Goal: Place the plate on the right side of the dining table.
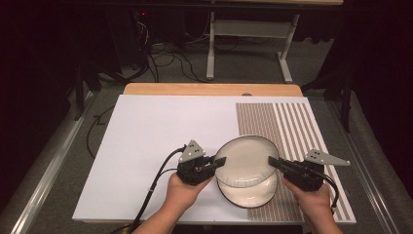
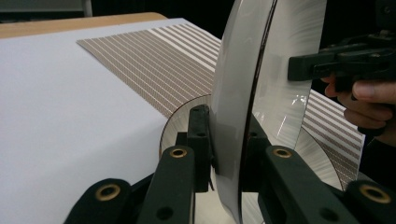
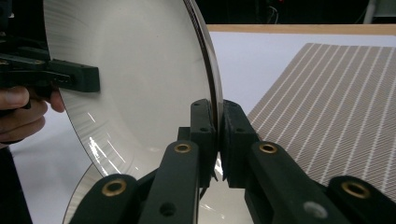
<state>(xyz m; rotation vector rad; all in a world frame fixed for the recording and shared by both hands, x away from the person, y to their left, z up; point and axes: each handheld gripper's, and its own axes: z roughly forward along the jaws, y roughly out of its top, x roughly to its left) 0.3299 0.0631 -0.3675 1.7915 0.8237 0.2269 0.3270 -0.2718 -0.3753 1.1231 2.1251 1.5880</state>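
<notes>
Over the striped mat (image 1: 292,131) at the near right of the white board (image 1: 156,131), an upper plate (image 1: 246,161) is held lifted and tilted above a lower plate (image 1: 253,195) that lies flat on the mat. Step in hand, as judged: separating the top plate from the stack and carrying it clear. The left gripper (image 1: 216,162) pinches the upper plate's left rim; its jaws are clenched on the thin edge, one pad each side (image 2: 201,140). The right gripper (image 1: 272,162) pinches the opposite rim likewise, jaws nearly together with only the rim between them (image 3: 205,130). Next move, as judged, calls for both hands travelling together at even height, keeping grip pressure steady so the smooth rim does not slip, then lowering the plate flat onto bare board.
</notes>
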